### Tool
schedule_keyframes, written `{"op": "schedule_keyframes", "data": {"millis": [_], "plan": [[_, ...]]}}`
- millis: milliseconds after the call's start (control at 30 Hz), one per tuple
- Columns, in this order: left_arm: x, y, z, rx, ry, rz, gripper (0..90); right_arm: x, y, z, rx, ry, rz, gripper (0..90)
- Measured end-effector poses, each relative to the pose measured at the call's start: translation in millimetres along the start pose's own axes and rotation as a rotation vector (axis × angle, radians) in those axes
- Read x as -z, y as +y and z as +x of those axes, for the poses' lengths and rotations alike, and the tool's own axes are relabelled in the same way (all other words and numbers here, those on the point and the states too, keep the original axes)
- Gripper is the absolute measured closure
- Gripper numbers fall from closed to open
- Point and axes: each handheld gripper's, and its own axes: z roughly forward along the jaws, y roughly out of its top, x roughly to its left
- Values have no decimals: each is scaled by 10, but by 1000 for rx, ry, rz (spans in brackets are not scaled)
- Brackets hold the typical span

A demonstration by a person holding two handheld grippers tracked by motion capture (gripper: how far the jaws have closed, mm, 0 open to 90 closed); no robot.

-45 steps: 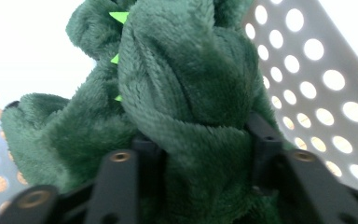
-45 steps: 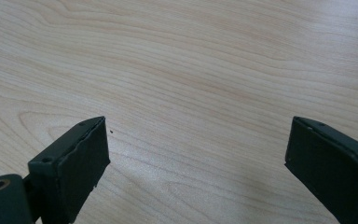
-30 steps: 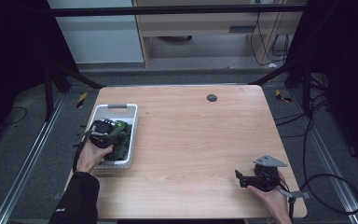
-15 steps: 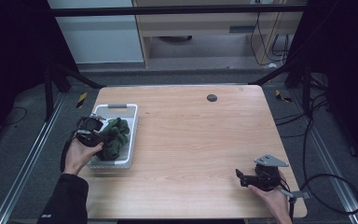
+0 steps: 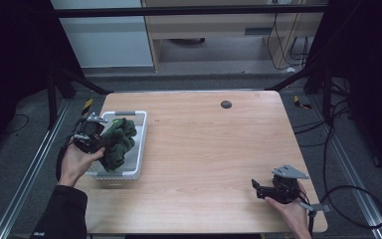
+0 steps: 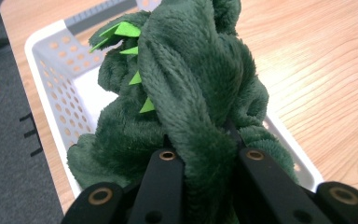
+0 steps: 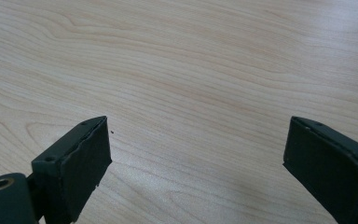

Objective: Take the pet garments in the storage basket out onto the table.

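While the left hand-held gripper (image 6: pixel 200 154) has its two black jaws clamped on a fold of a dark green plush toy (image 6: pixel 186 93) with bright green felt spikes, the toy hangs partly over a white perforated basket (image 5: pixel 140 144) near the desk's left edge. At the desk's (image 5: pixel 219 149) near right corner, the right hand-held gripper (image 7: pixel 196 158) rests low over bare wood, its jaws wide apart and holding nothing.
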Motion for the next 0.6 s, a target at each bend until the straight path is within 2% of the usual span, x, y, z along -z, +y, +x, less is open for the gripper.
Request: {"op": "schedule_keyframes", "data": {"millis": [300,600], "plan": [[142,128,-76,-21,-6,-37,840,11,7,-2,3,-1,-9,74],[209,237,-207,-56,-30,-38,839,20,10,-6,2,0,-12,75]]}}
